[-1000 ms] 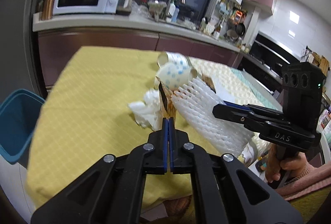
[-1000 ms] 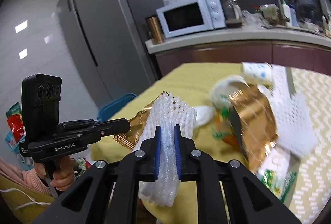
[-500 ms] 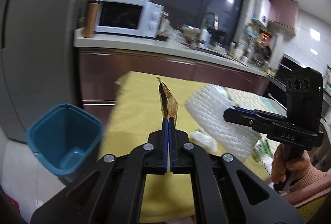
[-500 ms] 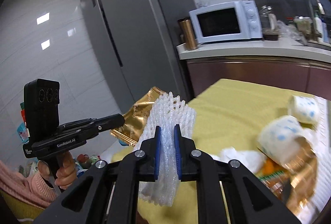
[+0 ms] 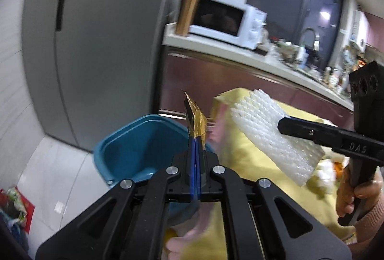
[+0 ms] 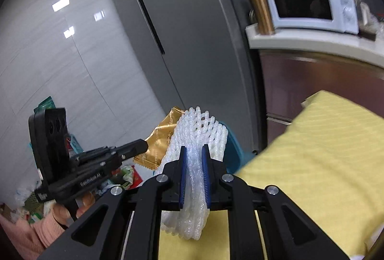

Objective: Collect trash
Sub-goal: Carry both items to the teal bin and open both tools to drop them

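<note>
My left gripper (image 5: 196,140) is shut on a gold foil wrapper (image 5: 195,117) and holds it edge-on above the near rim of the blue trash bin (image 5: 134,152). The wrapper also shows in the right wrist view (image 6: 160,140), held by the left gripper (image 6: 141,147). My right gripper (image 6: 194,152) is shut on a white foam fruit net (image 6: 199,130), held just right of the wrapper over the table corner. The net also shows in the left wrist view (image 5: 271,137), with the right gripper (image 5: 283,127) clamped on it. The bin is mostly hidden in the right wrist view (image 6: 234,147).
The yellow-clothed table (image 6: 324,152) lies to the right, with more litter (image 5: 324,173) on it. A grey fridge (image 5: 96,44) stands behind the bin. A counter with a white microwave (image 5: 228,22) runs along the back. Bags and clutter (image 6: 31,200) lie on the floor at the left.
Both grippers have swung left off the table with their loads. The blue bin now sits close under the left gripper; the table litter has slid out to the right.
</note>
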A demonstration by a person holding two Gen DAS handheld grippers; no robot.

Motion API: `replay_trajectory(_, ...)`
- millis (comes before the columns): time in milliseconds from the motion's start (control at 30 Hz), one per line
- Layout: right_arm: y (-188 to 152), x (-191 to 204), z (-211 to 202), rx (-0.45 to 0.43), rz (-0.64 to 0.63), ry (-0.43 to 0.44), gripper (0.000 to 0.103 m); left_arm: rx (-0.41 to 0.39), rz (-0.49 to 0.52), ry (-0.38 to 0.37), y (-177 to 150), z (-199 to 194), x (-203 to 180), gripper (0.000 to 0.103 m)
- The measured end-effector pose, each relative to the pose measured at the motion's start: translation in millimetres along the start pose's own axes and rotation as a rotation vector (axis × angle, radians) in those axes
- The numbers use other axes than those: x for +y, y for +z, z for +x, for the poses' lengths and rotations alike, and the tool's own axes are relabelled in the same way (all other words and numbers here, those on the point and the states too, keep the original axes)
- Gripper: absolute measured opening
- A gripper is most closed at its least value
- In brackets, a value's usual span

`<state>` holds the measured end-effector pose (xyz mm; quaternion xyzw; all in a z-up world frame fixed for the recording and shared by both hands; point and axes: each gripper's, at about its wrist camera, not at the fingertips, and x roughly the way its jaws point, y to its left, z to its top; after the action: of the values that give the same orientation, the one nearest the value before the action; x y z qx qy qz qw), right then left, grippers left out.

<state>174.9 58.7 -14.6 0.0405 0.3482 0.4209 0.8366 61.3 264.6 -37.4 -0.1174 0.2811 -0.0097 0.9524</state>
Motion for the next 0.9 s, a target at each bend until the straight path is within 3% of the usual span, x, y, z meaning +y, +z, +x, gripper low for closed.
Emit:
replay_trajectory(233, 12, -4, 67, 0.118, 0.061, 0.001, 0.011, 0.073, -0.055, 0.076, -5, 44, 42, 0.001)
replay_trajectory(433, 11, -7, 118, 0.229, 0.095, -0.054, 0.012, 0.127, -0.080, 0.116, -18, 73, 56, 0.001)
replay_trajectory(633, 7, -10, 141, 0.287, 0.123, -0.109, 0.021, 0.163, -0.094, 0.122, -30, 90, 56, 0.002)
replay_trajectory(900, 5, -10, 144, 0.293, 0.142, -0.130, 0.030, 0.201, -0.113, 0.125, -38, 108, 58, 0.004)
